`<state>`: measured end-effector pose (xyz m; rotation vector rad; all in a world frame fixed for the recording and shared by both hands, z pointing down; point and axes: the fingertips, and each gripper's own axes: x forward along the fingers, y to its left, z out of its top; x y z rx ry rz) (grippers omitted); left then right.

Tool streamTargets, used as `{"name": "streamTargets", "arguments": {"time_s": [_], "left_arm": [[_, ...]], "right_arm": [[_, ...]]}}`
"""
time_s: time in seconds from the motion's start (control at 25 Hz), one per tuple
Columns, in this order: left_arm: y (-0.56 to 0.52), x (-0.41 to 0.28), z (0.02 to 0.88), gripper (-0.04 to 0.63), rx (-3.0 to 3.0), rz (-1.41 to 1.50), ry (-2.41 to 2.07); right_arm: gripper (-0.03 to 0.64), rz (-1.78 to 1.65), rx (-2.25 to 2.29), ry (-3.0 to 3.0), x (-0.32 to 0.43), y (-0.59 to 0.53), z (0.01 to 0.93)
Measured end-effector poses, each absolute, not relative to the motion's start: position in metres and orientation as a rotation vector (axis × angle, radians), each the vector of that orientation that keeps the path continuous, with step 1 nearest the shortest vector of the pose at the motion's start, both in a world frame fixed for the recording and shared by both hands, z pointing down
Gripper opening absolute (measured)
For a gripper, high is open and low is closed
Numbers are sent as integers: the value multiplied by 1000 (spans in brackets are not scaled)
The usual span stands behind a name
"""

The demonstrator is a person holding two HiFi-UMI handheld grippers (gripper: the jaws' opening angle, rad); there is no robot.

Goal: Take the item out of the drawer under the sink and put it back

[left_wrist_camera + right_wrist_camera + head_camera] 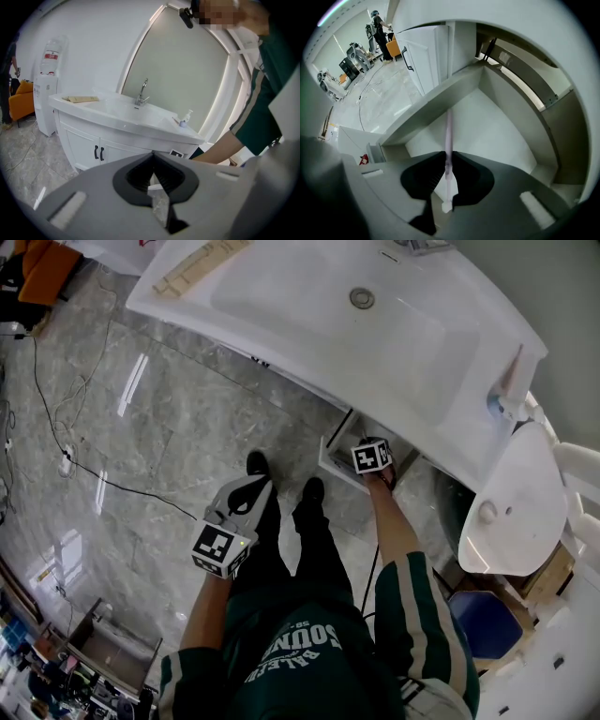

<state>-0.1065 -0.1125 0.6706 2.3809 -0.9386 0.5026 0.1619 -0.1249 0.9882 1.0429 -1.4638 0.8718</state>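
Note:
Under the white sink (309, 310) a white drawer (497, 126) stands pulled out, and its front edge (330, 461) shows in the head view. My right gripper (448, 158) points straight down into it, shut on a thin pale lilac stick (449, 131) that runs up between the pads. From the head view this gripper (373, 463) is seen mostly as its marker cube, and the stick is hidden. My left gripper (257, 487) hangs over the floor beside the person's legs. Its jaws meet at the tips with nothing in them (152, 157).
The vanity has closed cupboard doors with black handles (98, 152) left of the drawer. A soap bottle (185, 118) stands on the counter. A white toilet (514, 512) is close on the right. A black cable (103, 479) crosses the marble floor at the left.

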Motion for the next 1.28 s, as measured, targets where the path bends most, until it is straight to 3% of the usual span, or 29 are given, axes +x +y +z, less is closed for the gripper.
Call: {"name": "streamTargets", "arguments": {"time_s": [0.52,1.28], "left_arm": [[-123,-94,626,51,2453,443,-890],[-148,-79,551,51,2573,345,-830]], "right_arm": [[51,854,1100,-1562,151,-108,906],[51,773,1324,-1856,98,-103,710]]}}
